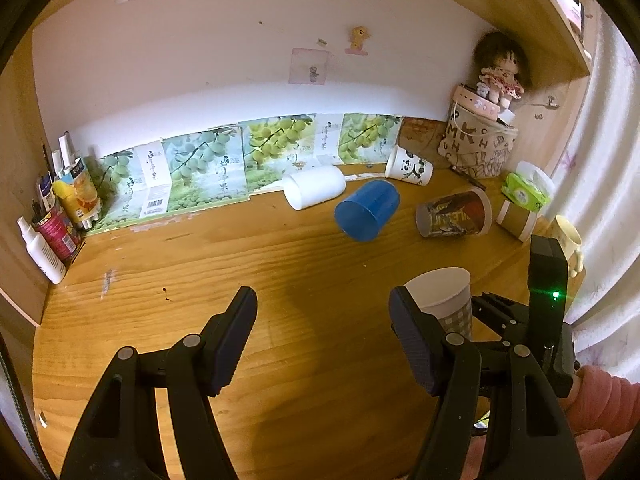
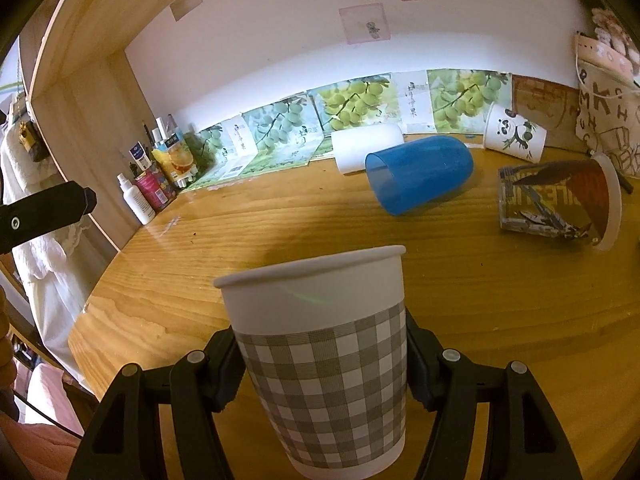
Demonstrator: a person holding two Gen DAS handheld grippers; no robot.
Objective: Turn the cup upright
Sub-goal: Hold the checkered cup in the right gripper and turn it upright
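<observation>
A white paper cup with a grey check pattern [image 2: 324, 364] stands mouth-up between the fingers of my right gripper [image 2: 320, 360], which is shut on its sides. The same cup [image 1: 444, 300] shows in the left wrist view at the right, held by the right gripper [image 1: 496, 316]. My left gripper [image 1: 324, 340] is open and empty above the wooden desk [image 1: 240, 264]. A blue plastic cup [image 1: 366, 210] [image 2: 420, 172] lies on its side mid-desk. A white cup [image 1: 314, 192], a panda cup [image 1: 408, 166] and a printed cup [image 1: 454, 214] also lie on their sides.
Bottles and pens [image 1: 52, 216] crowd the back left corner. Grape-print cartons [image 1: 208, 168] lean along the wall. A lettered bag [image 1: 476, 144] with a doll [image 1: 500, 72], a brown cup [image 1: 516, 220], a tissue pack [image 1: 524, 192] and a yellow mug [image 1: 568, 240] sit at the right.
</observation>
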